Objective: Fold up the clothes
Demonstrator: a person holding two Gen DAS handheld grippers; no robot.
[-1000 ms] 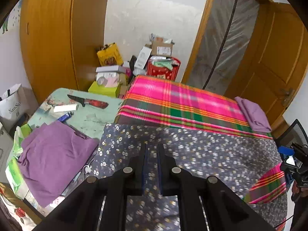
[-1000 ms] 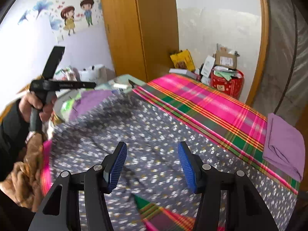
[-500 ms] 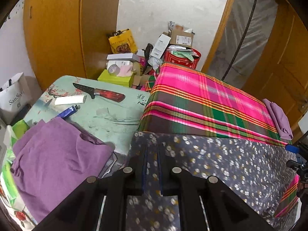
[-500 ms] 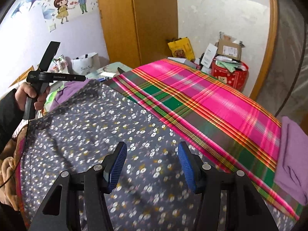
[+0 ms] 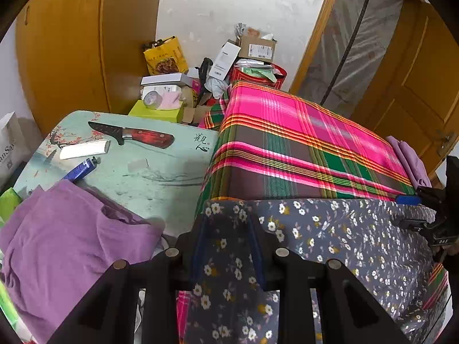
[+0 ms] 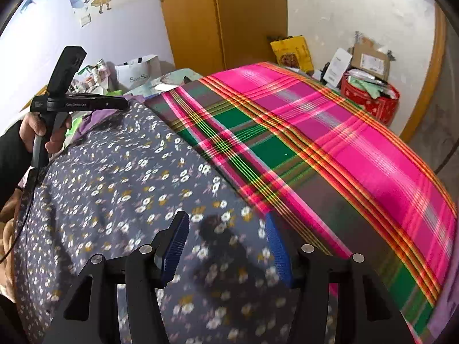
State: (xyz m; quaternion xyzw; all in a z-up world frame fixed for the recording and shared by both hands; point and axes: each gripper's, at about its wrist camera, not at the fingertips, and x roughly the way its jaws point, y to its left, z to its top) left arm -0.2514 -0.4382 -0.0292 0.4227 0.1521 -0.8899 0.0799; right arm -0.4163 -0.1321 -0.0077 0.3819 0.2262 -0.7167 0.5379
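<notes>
Since a second ago the floral cloth [image 5: 338,238] has slid toward me, uncovering more of the plaid blanket [image 5: 301,143]; it now lies across the blanket's near edge. On the left, I see a purple garment [image 5: 63,246] on the side table [image 5: 160,172], a knife [image 5: 134,136] farther back. Left gripper [image 5: 228,246] pinches a fold of the floral cloth; right gripper [image 6: 226,246] hangs spread above it.

We see our matte black plastic right gripper [image 6: 226,246] with ribbed blue pads [image 6: 172,250] and silver screws; our bare-skinned left hand [image 6: 43,129] wears a black sleeve.
</notes>
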